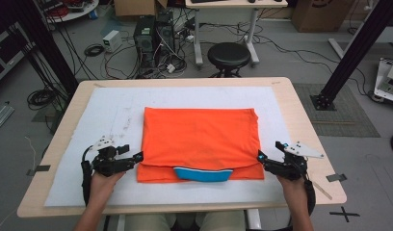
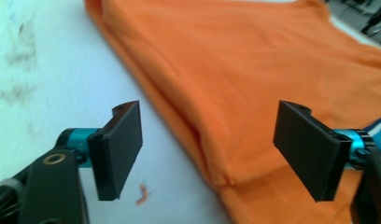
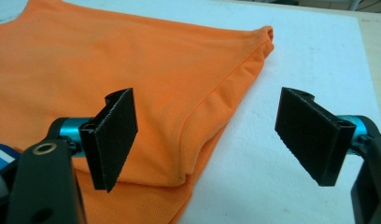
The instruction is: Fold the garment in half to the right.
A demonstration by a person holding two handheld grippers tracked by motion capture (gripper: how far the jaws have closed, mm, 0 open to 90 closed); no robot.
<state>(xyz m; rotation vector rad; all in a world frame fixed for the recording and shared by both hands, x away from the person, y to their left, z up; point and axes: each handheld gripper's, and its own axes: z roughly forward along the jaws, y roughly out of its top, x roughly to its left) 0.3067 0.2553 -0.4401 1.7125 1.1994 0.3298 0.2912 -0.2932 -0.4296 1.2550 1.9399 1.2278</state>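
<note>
From the high view, an orange shirt [image 1: 199, 139] lies folded on the white sheet [image 1: 103, 110] covering the tabletop [image 1: 300, 110], its sides already tucked in to make a neat rectangle, with a blue collar [image 1: 202, 173] peeking out at the near edge. The left gripper [image 1: 135, 158] sits at the near left corner and the right gripper [image 1: 262, 157] at the near right corner.

In the left gripper view its fingers [image 2: 118, 149] stand spread wide, straddling the shirt's folded edge and pinching nothing.

In the right gripper view the fingers [image 3: 115, 137] are likewise released, one over the cloth, one over the sheet.

I'd judge the side folds done; the lengthwise fold is left, and neither corner is gripped yet.
</note>
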